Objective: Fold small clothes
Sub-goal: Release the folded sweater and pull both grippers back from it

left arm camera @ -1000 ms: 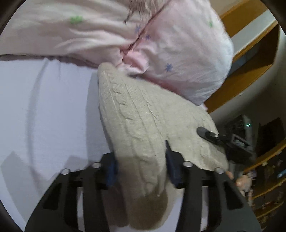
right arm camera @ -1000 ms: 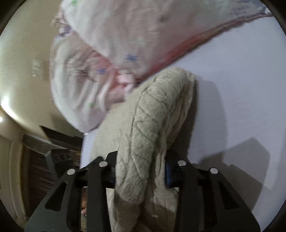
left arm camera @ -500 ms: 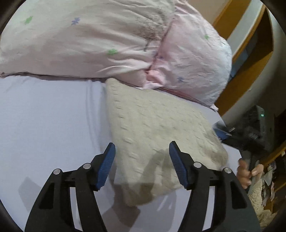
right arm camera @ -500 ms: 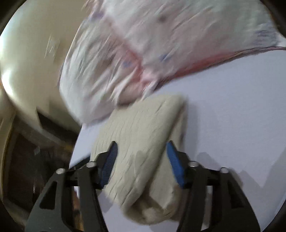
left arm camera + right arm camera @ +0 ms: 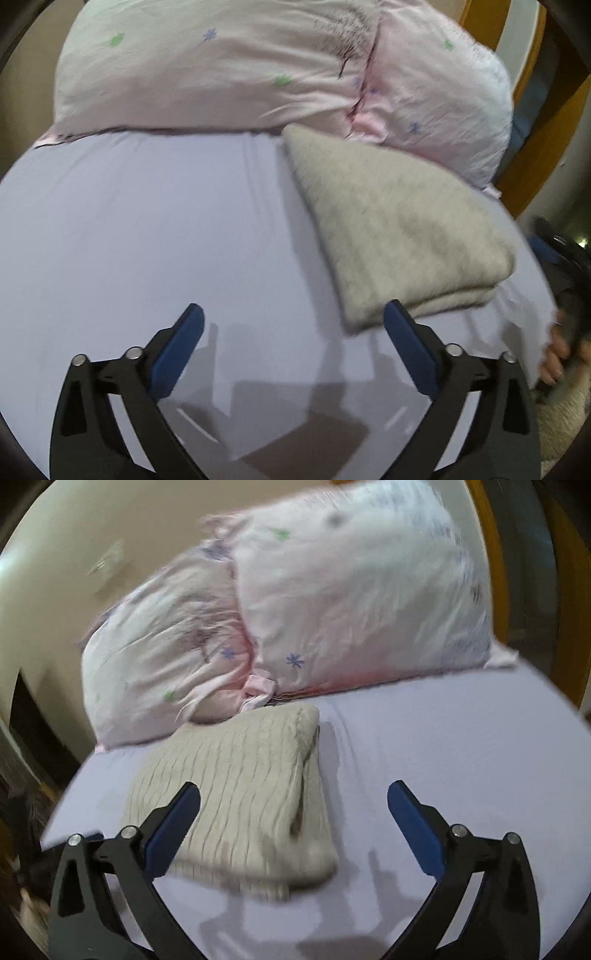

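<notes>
A folded beige cable-knit sweater (image 5: 399, 229) lies flat on the lavender bed sheet (image 5: 147, 236), its far corner against the pink pillows. In the right wrist view the sweater (image 5: 243, 786) lies at lower left. My left gripper (image 5: 293, 325) is open and empty, hovering over bare sheet just left of the sweater's near corner. My right gripper (image 5: 293, 801) is open and empty, above the sweater's right edge, its left finger (image 5: 171, 823) in front of the knit. Both views are motion-blurred.
Two pink pillows with small star prints (image 5: 258, 70) (image 5: 332, 602) lie along the head of the bed. A wooden frame (image 5: 535, 122) stands at the right. The bed edge, a hand (image 5: 557, 354) and dark gear sit at the far right.
Both grippers let go of the sweater, opened wide and pulled back. The sweater dropped from a held-up bundle to lie flat and folded on the sheet.
</notes>
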Tool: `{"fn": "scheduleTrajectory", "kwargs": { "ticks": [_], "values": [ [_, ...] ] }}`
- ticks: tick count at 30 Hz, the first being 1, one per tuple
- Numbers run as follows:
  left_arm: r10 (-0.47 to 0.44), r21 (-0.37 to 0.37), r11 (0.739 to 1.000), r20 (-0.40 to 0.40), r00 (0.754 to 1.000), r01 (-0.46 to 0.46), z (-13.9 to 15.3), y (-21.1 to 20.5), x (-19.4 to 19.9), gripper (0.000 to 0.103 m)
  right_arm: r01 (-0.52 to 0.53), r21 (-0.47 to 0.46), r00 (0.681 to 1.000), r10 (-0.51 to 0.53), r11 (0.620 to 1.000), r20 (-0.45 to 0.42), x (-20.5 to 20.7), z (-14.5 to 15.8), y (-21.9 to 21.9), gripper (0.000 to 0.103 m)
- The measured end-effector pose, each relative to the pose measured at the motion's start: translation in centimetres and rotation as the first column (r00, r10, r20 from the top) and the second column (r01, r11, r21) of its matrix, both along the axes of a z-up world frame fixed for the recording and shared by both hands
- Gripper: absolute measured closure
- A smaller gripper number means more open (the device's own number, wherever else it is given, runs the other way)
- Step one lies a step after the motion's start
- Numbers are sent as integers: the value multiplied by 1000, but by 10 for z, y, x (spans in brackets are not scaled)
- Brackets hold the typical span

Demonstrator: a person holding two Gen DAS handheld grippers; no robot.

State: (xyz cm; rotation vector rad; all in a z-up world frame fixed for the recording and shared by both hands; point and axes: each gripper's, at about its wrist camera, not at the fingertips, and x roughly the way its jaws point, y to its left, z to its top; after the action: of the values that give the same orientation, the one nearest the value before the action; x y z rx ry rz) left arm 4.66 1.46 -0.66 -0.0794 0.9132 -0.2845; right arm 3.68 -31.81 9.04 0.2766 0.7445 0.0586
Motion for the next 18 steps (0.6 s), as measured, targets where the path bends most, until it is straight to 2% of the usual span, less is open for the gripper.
{"fn": "scheduleTrajectory", "kwargs": {
  "ticks": [2, 6, 11, 14, 15, 18],
  "values": [
    [23, 62, 998, -14, 1000, -22, -6, -8, -5, 1, -4, -83, 998, -1, 997, -61, -7, -5, 20, 2],
    [17, 129, 992, -19, 1000, -14, -15, -26, -9, 1, -92, -157, 978, 60, 983, -199, -11, -36, 48, 2],
    [26, 216, 976, 2, 1000, -26, -22, -39, -11, 1, -103, -213, 965, 45, 972, -260, 4, -55, 71, 2],
    [21, 211, 977, 8, 1000, -22, -22, -38, -12, 1, -117, -239, 948, 37, 964, -316, 10, -66, 78, 2],
    [22, 212, 977, 8, 1000, -23, -22, -38, -11, 1, -101, -214, 948, 28, 972, -317, 10, -68, 75, 2],
    [27, 214, 976, 11, 1000, -29, -22, -39, -12, 1, -88, -221, 949, 15, 971, -314, 9, -70, 75, 2]
  ]
}}
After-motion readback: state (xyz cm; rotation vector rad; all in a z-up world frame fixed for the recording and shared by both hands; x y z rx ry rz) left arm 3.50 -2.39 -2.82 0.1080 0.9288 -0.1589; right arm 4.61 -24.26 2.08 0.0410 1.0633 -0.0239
